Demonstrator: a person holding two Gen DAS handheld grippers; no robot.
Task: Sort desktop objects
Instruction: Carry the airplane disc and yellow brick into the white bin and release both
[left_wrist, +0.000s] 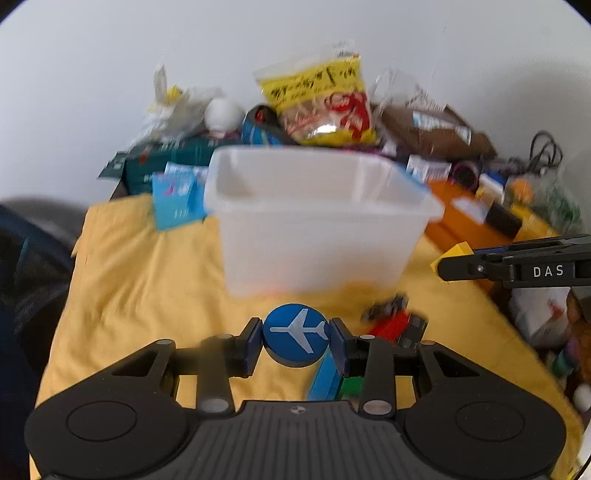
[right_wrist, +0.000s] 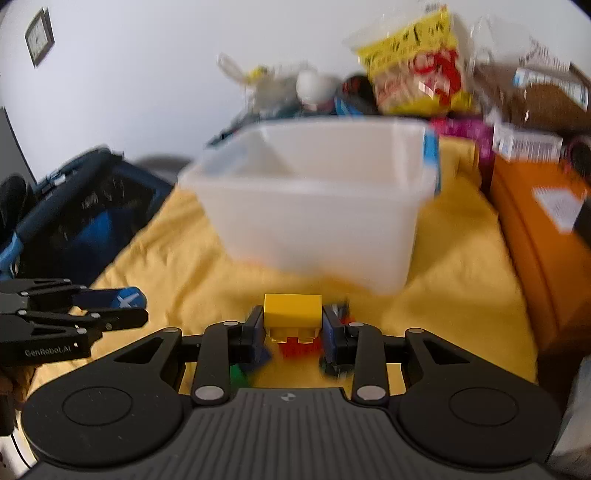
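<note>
My left gripper (left_wrist: 296, 341) is shut on a round blue disc with a white plane (left_wrist: 295, 334), held above the yellow cloth in front of the clear plastic bin (left_wrist: 317, 221). My right gripper (right_wrist: 292, 326) is shut on a yellow toy brick (right_wrist: 292, 310), also just in front of the bin (right_wrist: 314, 206). The left gripper with the disc (right_wrist: 125, 299) shows at the left of the right wrist view. The right gripper with the yellow brick (left_wrist: 452, 254) shows at the right of the left wrist view. Red, green and blue toy pieces (left_wrist: 391, 328) lie on the cloth below both grippers.
The yellow cloth (left_wrist: 147, 288) covers the table. Behind the bin stand a yellow snack bag (left_wrist: 321, 99), boxes and a brown bag (left_wrist: 432, 129). An orange box (right_wrist: 532, 221) stands at the right. A dark blue bag (right_wrist: 77, 206) lies off the table's left edge.
</note>
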